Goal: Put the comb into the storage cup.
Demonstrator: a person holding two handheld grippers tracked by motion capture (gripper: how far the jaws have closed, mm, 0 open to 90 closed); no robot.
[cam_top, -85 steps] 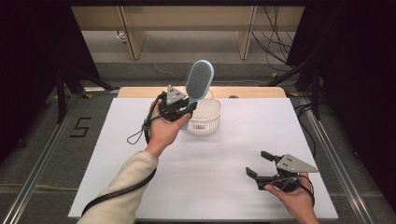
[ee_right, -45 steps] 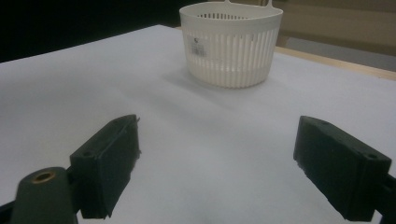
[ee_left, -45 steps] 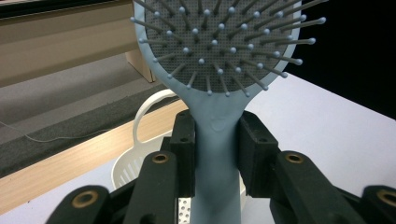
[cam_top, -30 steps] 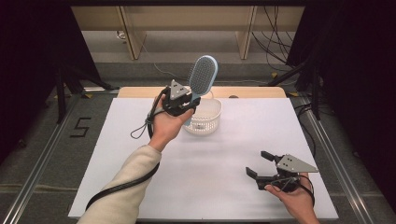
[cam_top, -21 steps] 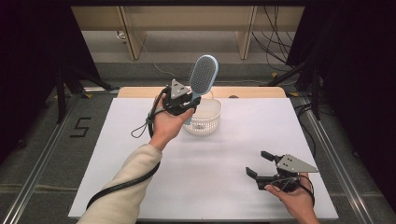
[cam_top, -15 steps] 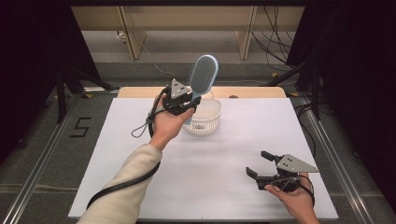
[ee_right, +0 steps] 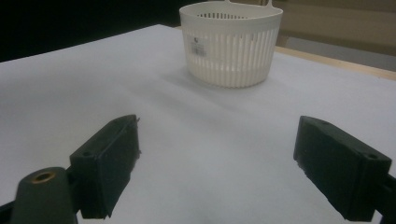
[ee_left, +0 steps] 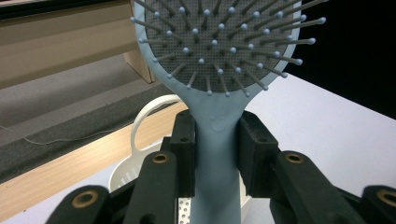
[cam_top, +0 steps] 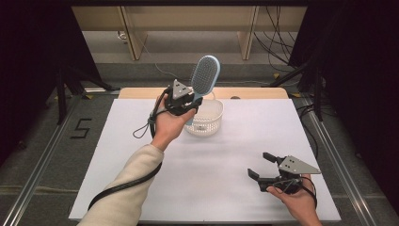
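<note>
the pale blue plastic paddle hairbrush (cam_top: 203, 77) with grey bristle pad is lifted, its handle clamped between the jaws of the left gripper (cam_top: 186, 101), just above the white slotted plastic basket (cam_top: 207, 123) at the far side of the white table (cam_top: 226, 160). picking up looks done; what is left is probably lowering it into the basket and letting go. the right gripper (cam_top: 261, 165) rests near the table's front edge, jaws apart and empty.

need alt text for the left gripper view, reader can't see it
Seen close up, the left gripper is clamped on the handle of a pale blue hairbrush, held upright with its grey bristled pad facing the camera. Behind the jaws sits a white slotted basket on a white table, with a wooden edge and grey floor beyond.
</note>
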